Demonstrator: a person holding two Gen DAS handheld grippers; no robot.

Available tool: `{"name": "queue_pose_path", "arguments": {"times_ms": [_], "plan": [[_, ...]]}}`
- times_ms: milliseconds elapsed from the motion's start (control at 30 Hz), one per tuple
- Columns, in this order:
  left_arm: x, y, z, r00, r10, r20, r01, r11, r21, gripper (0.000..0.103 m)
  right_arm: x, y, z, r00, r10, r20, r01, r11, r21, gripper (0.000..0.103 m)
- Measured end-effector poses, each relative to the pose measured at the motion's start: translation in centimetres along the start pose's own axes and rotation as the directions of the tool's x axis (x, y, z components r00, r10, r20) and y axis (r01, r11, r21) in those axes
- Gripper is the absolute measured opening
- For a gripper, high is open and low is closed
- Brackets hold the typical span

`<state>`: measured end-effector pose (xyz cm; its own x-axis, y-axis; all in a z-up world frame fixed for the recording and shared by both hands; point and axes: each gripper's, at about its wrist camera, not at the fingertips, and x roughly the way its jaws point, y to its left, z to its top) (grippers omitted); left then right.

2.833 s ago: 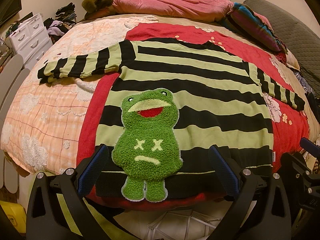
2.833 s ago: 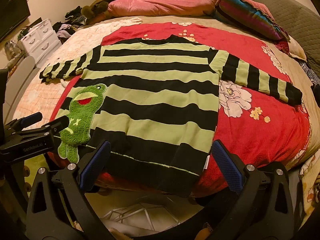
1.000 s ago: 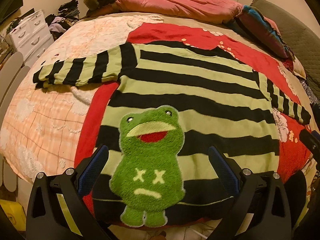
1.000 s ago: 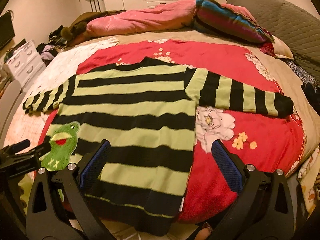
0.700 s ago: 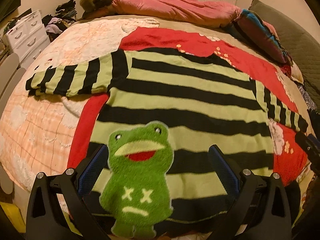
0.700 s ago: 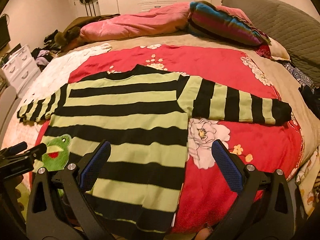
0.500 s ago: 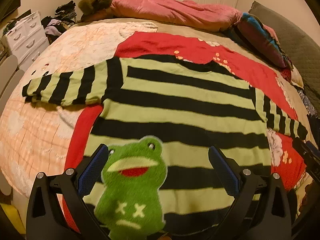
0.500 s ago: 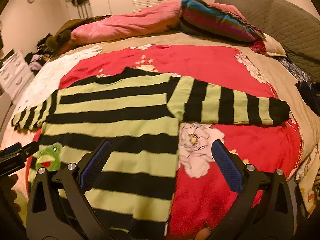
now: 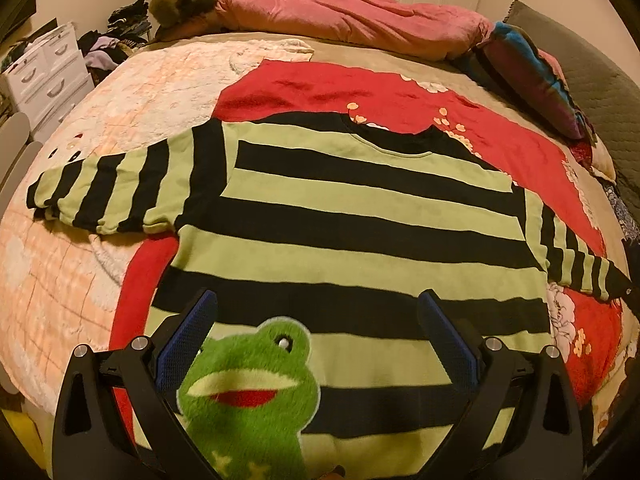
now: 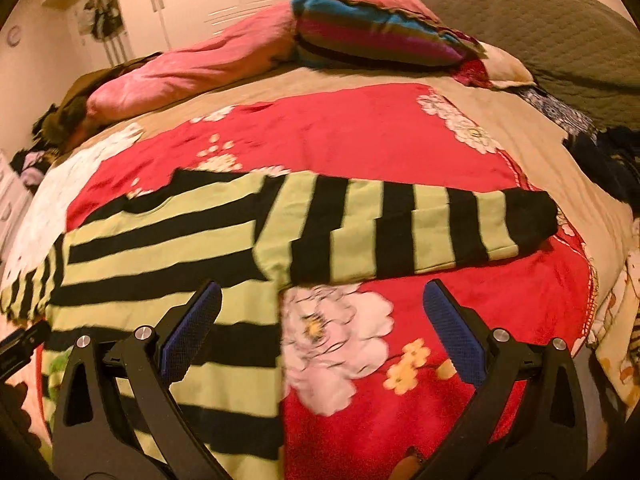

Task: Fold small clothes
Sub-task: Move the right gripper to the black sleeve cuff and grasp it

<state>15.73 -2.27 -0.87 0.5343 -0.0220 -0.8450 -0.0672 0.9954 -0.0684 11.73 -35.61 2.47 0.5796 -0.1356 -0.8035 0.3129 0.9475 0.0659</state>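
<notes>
**Both grippers spread wide above the striped sweater**

We see our left gripper (image 9: 316, 332) with its two blue-padded fingers (image 9: 186, 340) set far apart and nothing between them. It hangs over the lower front of the sweater (image 9: 360, 216), and the fuzzy green frog patch (image 9: 250, 396) sits just inside the left finger, low in the left wrist view. We cannot tell whether the pads touch the cloth.

Our right gripper (image 10: 320, 328) is likewise spread wide and holds nothing. Its left finger lies over the sweater's body, near the side edge; its right finger lies over the red floral blanket (image 10: 360, 140), with a large white flower print (image 10: 336, 336) between the two.

The sweater, green and black in broad bands, lies flat and face up on the red blanket in the middle of the bed (image 9: 352, 54). Both sleeves stretch out sideways: the left sleeve (image 9: 112, 188) reaches onto a pale peach quilt (image 9: 60, 272), and the right sleeve (image 10: 404, 228) lies across the red blanket, its dark cuff toward the bed's right edge. The neckline points away from us, toward the far side of the bed.

Beyond it we find a pink duvet (image 9: 352, 20) bunched along the far side, a striped multicoloured blanket (image 10: 376, 32) beside it, and a grey quilted headboard (image 10: 540, 32) to the right. A white drawer unit (image 9: 48, 68) stands left of the bed.
</notes>
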Motion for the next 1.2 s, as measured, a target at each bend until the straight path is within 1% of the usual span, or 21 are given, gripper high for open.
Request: {"name": "queue_pose_path", "arguments": {"times_ms": [167,367,467,567,733,833,900,967,1033,1200], "plan": [[1.4,-0.5,0.7,1.000,0.002,-0.014,-0.002,1.000,-0.003,0.099,1.3,-3.1,1.2,0.998,-0.055,0.006,0.054,0.997,0.062,0.095],[3.3,-1.2,1.6,1.000,0.002,-0.031,-0.002,1.000,-0.008,0.099,2.7,-7.9,2.8,0.990,-0.139,0.011,0.136,0.980,0.147,0.095],[4.1,-1.6,1.7,0.999,0.007,-0.040,-0.007,1.000,0.000,0.099,3.4,-11.0,3.4,0.981,-0.195,0.006,0.190,0.960,0.204,0.095],[5.2,-2.0,1.0,0.998,0.007,-0.065,-0.005,1.000,0.027,0.099,4.3,-14.4,3.9,0.971,-0.239,-0.017,0.235,0.936,0.260,0.095],[6.7,-2.5,-0.2,0.995,0.031,-0.097,-0.024,0.997,0.070,0.099,6.1,-19.1,4.2,0.956,-0.284,-0.073,0.292,0.897,0.332,0.095],[7.5,-2.7,-1.1,0.992,0.038,-0.117,-0.027,0.995,0.091,0.099,7.2,-22.0,4.1,0.958,-0.269,-0.101,0.286,0.864,0.414,0.095],[7.9,-2.8,-1.4,0.991,0.040,-0.129,-0.026,0.994,0.102,0.099,8.0,-23.3,4.2,0.962,-0.251,-0.108,0.273,0.851,0.450,0.095],[8.2,-2.9,-1.6,0.989,0.041,-0.139,-0.026,0.994,0.108,0.099,8.7,-24.4,4.1,0.959,-0.252,-0.129,0.283,0.832,0.477,0.095],[8.3,-2.9,-1.8,0.989,0.043,-0.140,-0.027,0.993,0.113,0.099,9.3,-25.2,4.0,0.960,-0.244,-0.138,0.280,0.820,0.500,0.095],[8.4,-2.5,-2.0,0.988,0.033,-0.150,-0.018,0.995,0.103,0.099,10.5,-26.4,3.6,0.970,-0.196,-0.143,0.243,0.798,0.552,0.095]]}}
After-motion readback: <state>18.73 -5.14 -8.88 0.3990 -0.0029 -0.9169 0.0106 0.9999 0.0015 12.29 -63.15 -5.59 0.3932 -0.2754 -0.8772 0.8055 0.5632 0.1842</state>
